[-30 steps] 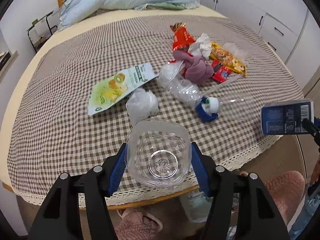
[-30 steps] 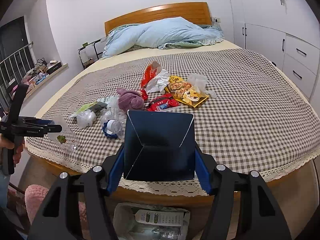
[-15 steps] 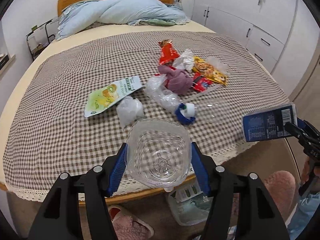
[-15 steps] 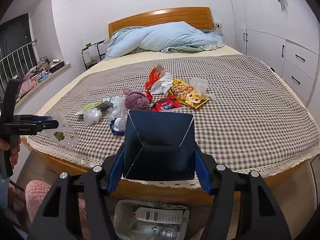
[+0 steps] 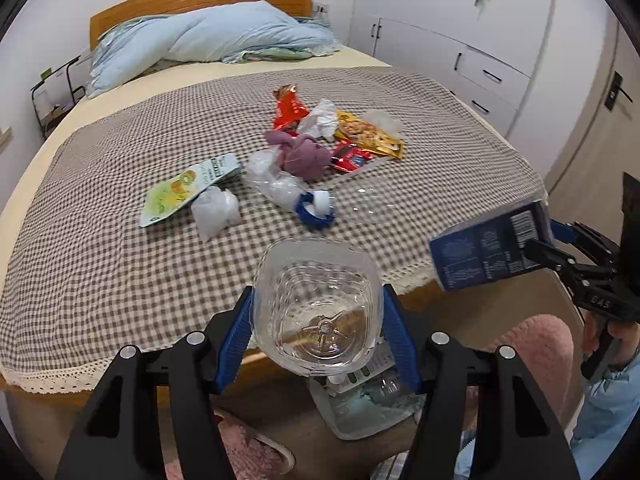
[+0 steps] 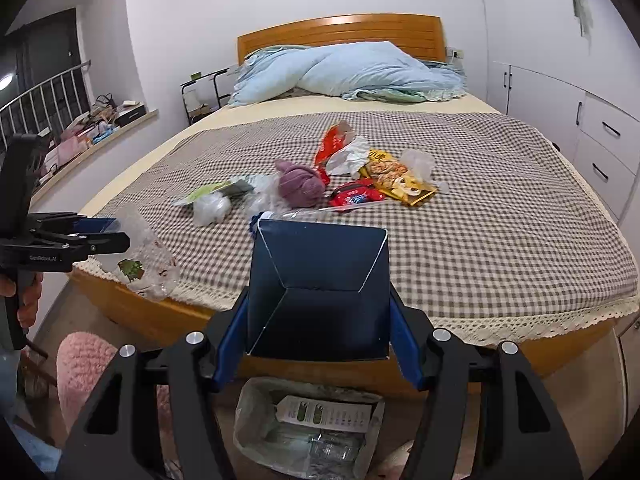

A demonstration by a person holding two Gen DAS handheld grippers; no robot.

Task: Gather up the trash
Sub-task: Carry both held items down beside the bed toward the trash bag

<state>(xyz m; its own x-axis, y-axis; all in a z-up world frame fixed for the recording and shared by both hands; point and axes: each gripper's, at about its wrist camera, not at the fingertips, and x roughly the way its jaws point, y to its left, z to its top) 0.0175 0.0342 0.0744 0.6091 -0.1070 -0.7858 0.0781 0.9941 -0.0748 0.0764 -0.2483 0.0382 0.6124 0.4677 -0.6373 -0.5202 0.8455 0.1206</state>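
The left gripper (image 5: 318, 320) is clamped on a clear plastic bottle (image 5: 316, 300), its blue pads pressing both sides of the ribbed body, the bottle's base turned toward the camera. The right gripper (image 6: 318, 312) pinches a dark blue carton (image 6: 318, 284) between its pads, the folded bottom facing the lens. Both held things hang past the foot edge of the bed (image 6: 520, 216), above the floor. Below them, on the floor against the wooden bed frame, stands a trash bin (image 6: 248, 412) lined with a thin bag; a white box with green print and some clear plastic lie inside it. In the right wrist view the bin sits directly beneath the carton; in the left wrist view it lies just below and right of the bottle. On the bed's brown checked blanket (image 5: 100, 248) more trash is left: a green fruit-print pouch (image 5: 184, 188), a crumpled clear bag (image 5: 214, 210) just beside it, a flattened clear bottle with a blue ring and white cap (image 5: 288, 194), a mauve cloth bundle (image 5: 304, 154), a red snack wrapper (image 5: 290, 108), white crumpled paper (image 5: 322, 118), a yellow snack bag (image 5: 368, 134) and a small red packet (image 5: 352, 156). A pale blue duvet (image 6: 344, 72) is heaped at the headboard. Pink fuzzy slippers (image 5: 536, 344) show on the floor.
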